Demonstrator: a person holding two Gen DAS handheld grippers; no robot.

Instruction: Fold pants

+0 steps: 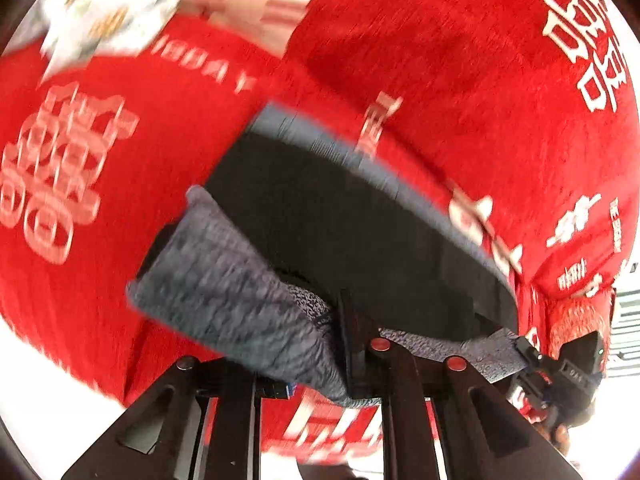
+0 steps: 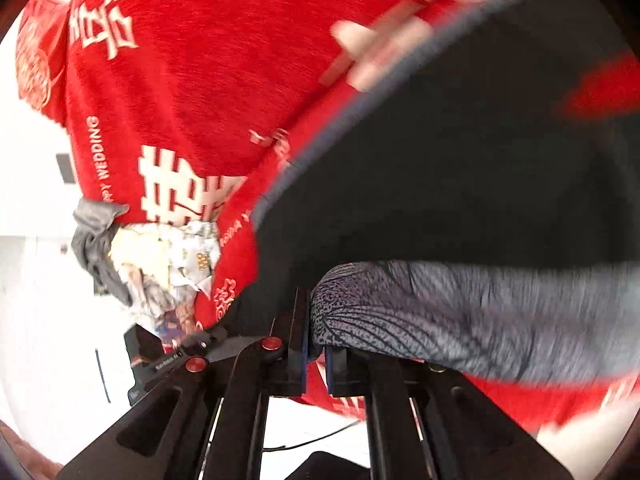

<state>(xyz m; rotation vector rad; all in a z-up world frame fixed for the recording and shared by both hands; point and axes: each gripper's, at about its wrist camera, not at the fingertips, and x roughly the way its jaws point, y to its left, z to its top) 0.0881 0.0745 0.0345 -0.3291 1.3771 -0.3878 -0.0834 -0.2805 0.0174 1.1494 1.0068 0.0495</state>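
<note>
Dark pants (image 1: 340, 220) with a grey knitted waistband (image 1: 224, 288) hang lifted over a red cover (image 1: 440, 40) printed with white characters. My left gripper (image 1: 324, 332) is shut on the waistband, and the grey cloth bunches around its fingers and hides one of them. The other end of the waistband runs to my right gripper (image 1: 536, 360) at the right edge. In the right wrist view my right gripper (image 2: 315, 320) is shut on the waistband (image 2: 460, 312), with the dark pants (image 2: 460, 160) spread beyond it. My left gripper (image 2: 200, 340) shows low at the left. Both views are blurred.
The red cover (image 2: 220, 60) spans the whole surface under the pants. A crumpled patterned cloth (image 2: 168, 268) and a grey garment (image 2: 96, 240) lie at its edge; the patterned cloth (image 1: 108, 8) also shows at the top left. A white floor (image 2: 40, 300) lies beyond.
</note>
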